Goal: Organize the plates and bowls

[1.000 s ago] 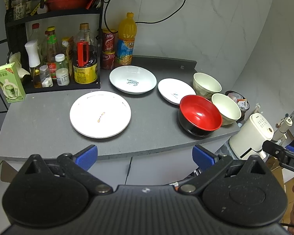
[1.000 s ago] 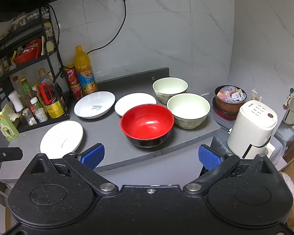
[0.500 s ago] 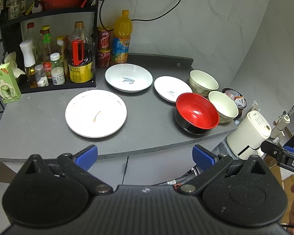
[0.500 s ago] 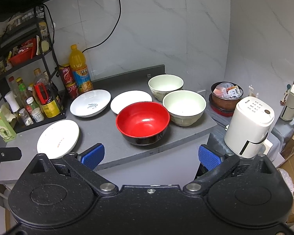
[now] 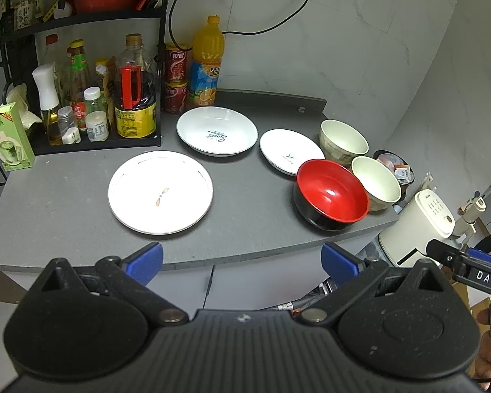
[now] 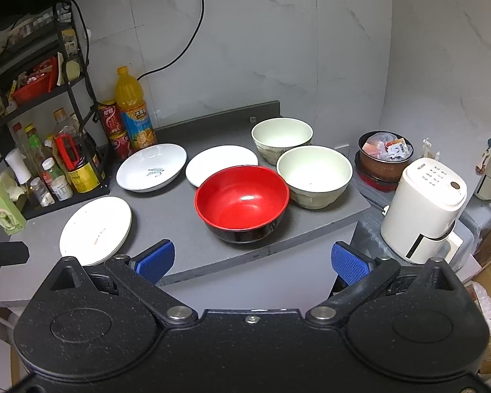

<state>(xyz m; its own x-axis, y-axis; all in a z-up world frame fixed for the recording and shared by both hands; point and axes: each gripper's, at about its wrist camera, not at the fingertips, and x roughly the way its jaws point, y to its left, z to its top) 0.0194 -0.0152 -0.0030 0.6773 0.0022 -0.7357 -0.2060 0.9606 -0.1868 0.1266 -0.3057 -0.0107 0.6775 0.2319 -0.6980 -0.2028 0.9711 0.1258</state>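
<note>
Both grippers, left (image 5: 242,263) and right (image 6: 250,260), hang spread wide and empty before a grey counter (image 5: 65,203); three plates sit left, three bowls right; best approach the red bowl (image 6: 242,201) rim squarely

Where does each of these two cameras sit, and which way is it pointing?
Left wrist view: sits on the left gripper, looking forward over its open blue pads at the large flat plate; the right gripper's tip and part of a hand show at the right edge.
Right wrist view: sits on the right gripper, open too, facing the red bowl; the left gripper's tip shows at the left edge.
Shared: the grey counter, three plates, three bowls, the orange bottle.
</note>
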